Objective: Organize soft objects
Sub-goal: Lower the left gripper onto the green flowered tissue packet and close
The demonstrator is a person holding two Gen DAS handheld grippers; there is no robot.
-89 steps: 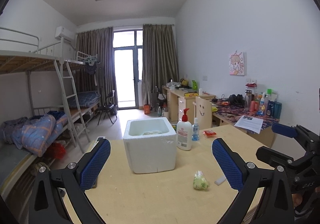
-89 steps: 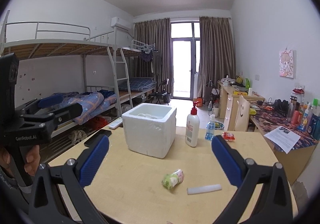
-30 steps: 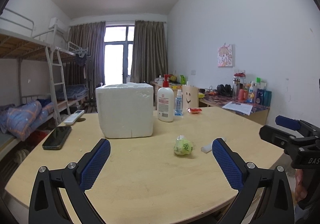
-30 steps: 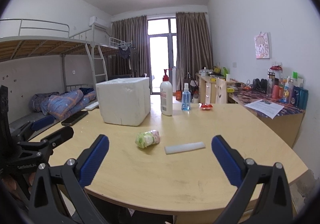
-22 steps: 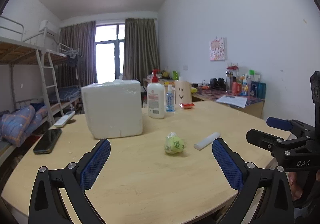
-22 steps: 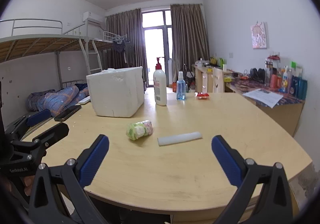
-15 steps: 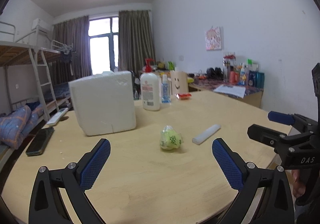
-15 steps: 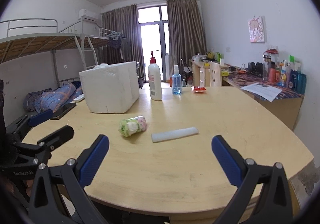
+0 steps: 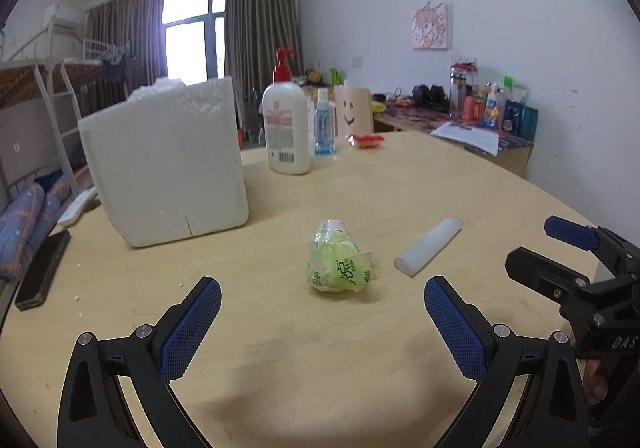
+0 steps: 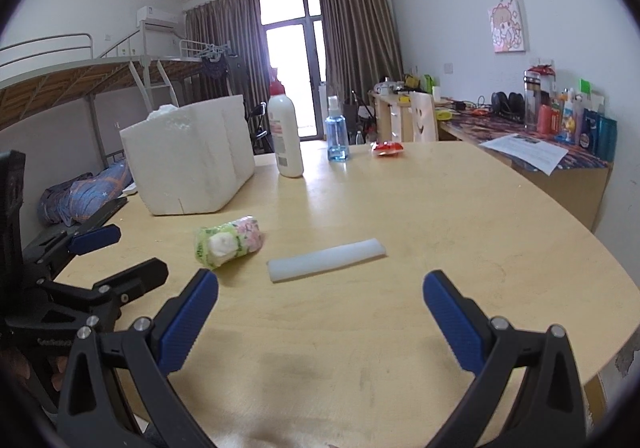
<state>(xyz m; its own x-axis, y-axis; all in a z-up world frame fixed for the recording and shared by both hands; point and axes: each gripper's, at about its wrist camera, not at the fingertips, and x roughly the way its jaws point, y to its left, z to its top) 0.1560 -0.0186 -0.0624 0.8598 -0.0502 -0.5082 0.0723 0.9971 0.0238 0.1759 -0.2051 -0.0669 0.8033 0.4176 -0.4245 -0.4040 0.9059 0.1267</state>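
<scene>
A small green tissue pack (image 9: 338,267) lies on the wooden table (image 9: 360,348), just ahead of my left gripper (image 9: 322,322), which is open and empty. The pack also shows in the right wrist view (image 10: 228,241). A white foam strip (image 9: 429,246) lies to its right, straight ahead of my right gripper (image 10: 320,310), which is open and empty; the strip shows there too (image 10: 326,260). A white foam box (image 9: 166,162) stands behind the pack on the left; its inside is hidden.
A lotion pump bottle (image 9: 286,126), a blue spray bottle (image 9: 323,130) and a red packet (image 9: 366,140) stand at the table's far side. A phone (image 9: 42,268) lies at the left edge. Bunk bed left, cluttered desk right.
Both grippers have come down low and moved forward toward the table. The tissue pack and the foam strip now look closer. Both stay open.
</scene>
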